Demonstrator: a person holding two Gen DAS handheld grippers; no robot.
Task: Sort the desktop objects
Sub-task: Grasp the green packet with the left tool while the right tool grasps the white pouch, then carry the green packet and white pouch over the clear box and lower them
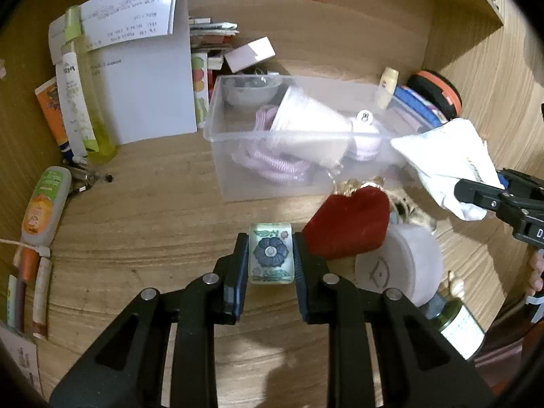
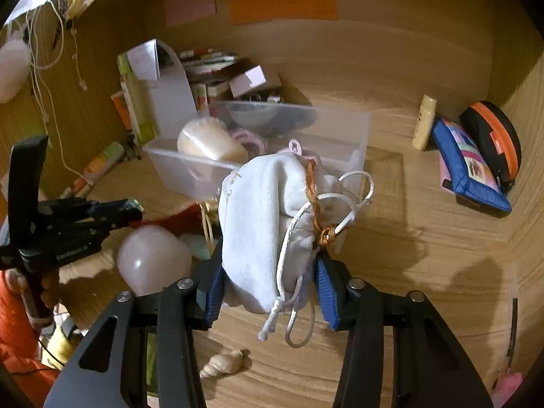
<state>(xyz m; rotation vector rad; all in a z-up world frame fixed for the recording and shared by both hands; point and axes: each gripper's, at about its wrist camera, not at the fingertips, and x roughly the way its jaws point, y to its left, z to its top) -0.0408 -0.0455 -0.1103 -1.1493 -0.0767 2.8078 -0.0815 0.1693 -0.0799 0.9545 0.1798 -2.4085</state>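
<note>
The clear plastic bin (image 1: 238, 170) is sitting on the tabletop (image 1: 153, 221); just in front of it, the right gripper (image 2: 268, 289) fingers are pinching a white drawstring pouch (image 2: 258, 210), and the left gripper (image 1: 271, 258) fingers are pinching 1 flower-printed tile (image 1: 271, 255)

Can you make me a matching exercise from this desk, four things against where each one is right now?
Things:
1. white drawstring pouch
2. flower-patterned tile
3. paper cup
4. blue pouch

Places:
A. lying inside the clear plastic box
B. between the left gripper's pads
C. on the desk beside the orange-and-black case
D. clamped in the right gripper, lifted off the desk

Pairs: 1-D, 2-B, 3-A, 4-C
</note>
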